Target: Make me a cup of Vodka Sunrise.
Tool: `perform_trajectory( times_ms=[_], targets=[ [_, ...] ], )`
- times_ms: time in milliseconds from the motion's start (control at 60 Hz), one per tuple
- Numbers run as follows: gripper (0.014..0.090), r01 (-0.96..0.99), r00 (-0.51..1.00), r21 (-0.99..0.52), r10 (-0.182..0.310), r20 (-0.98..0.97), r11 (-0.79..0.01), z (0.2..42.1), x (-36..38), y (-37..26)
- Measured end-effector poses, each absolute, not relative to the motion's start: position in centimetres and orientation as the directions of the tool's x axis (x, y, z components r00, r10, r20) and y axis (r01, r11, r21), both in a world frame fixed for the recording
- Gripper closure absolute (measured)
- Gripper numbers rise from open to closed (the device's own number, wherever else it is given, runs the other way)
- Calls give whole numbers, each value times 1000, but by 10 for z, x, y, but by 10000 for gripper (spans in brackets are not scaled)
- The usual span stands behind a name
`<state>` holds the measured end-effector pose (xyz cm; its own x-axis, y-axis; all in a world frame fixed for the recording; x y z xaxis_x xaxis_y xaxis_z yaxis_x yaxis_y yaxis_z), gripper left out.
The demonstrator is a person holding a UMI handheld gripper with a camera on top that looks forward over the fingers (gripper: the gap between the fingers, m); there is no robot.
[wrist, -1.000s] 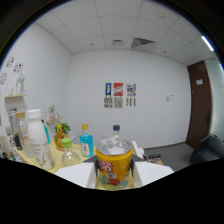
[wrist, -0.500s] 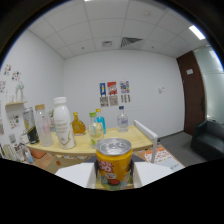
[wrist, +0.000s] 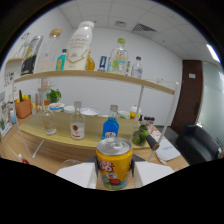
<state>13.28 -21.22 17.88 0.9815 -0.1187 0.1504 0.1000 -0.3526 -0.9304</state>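
Observation:
A yellow and orange drink can [wrist: 114,163] with a silver top stands upright between my white fingers [wrist: 76,175]. My gripper [wrist: 114,176] is shut on the can, both pads pressing its sides. Beyond the can, on a wooden table [wrist: 60,135], stand a clear bottle with a red label [wrist: 76,123], a blue-labelled bottle [wrist: 111,126] and a small clear bottle [wrist: 49,120]. A green fruit-like object [wrist: 140,135] lies to the right of them.
A shelf [wrist: 95,76] over the table carries several bottles, among them a large white one [wrist: 80,46] and a clear green-capped one [wrist: 118,57]. A plant [wrist: 52,95] and an orange holder [wrist: 22,107] stand on the left. A dark chair [wrist: 197,142] is at right.
The view has dropped and drawn nearer to the table: the shelf bottles now stand high above, and the lower table with its bottles has come into sight. The can stays in the fingers.

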Motion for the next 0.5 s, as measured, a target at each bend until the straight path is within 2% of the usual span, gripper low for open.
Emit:
perform_trajectory(
  times_ms=[150, 317, 500],
  targets=[
    [534, 397, 894, -847, -61, 444, -353, 187, 133, -209],
    [536, 687, 691, -650, 14, 723, -324, 197, 125, -208],
    [532, 936, 294, -265, 102, 950, -230, 203, 113, -202]
  ],
)
